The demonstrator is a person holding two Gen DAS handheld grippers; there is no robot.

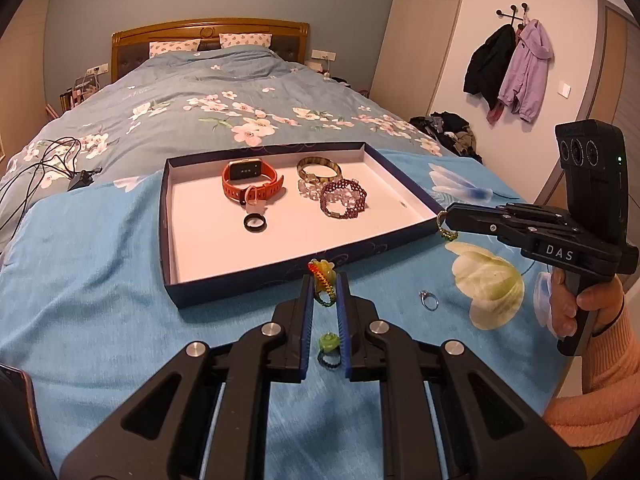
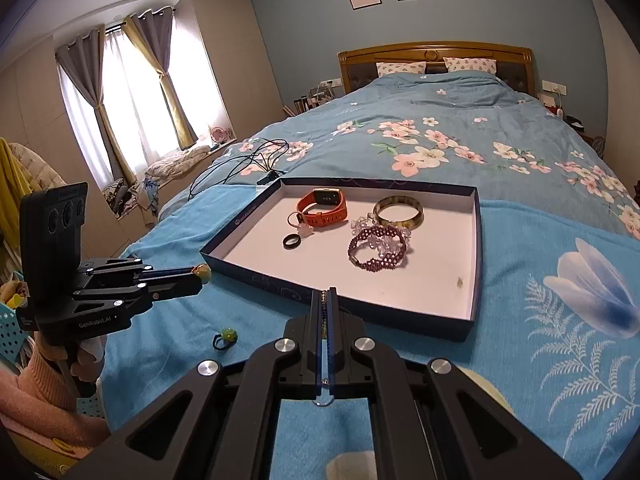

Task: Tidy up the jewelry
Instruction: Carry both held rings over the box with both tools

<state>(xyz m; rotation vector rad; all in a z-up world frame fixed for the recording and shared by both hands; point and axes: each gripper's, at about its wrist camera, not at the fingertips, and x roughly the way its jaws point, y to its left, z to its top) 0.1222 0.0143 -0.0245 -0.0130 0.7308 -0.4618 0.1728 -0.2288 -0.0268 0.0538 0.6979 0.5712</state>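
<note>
A dark blue box lid [image 1: 256, 280] [image 2: 476, 216] lies on the blue blanket as a tray. It holds an orange watch [image 1: 250, 178] [image 2: 326, 208], a black ring [image 1: 255, 223] [image 2: 291, 241], a gold bangle [image 1: 319, 169] [image 2: 398, 210] and a purple beaded bracelet [image 1: 343, 199] [image 2: 378, 254]. My left gripper [image 1: 325, 284] [image 2: 200, 274] is shut on a red-green beaded ring with a yellow flower [image 1: 322, 276] at the tray's near edge. My right gripper [image 2: 326, 300] [image 1: 444, 222] is shut on a small beaded ring [image 1: 447, 233] by the tray's right corner. A green-flower ring [image 1: 329, 350] [image 2: 225, 338] and a silver ring [image 1: 429, 300] lie on the blanket.
The bed with a floral quilt [image 1: 224, 96] stretches behind the tray. Black cables and a charger [image 1: 82, 178] [image 2: 264, 168] lie left of the tray. A phone edge [image 1: 16, 400] shows at bottom left. Coats [image 1: 516, 68] hang on the right wall.
</note>
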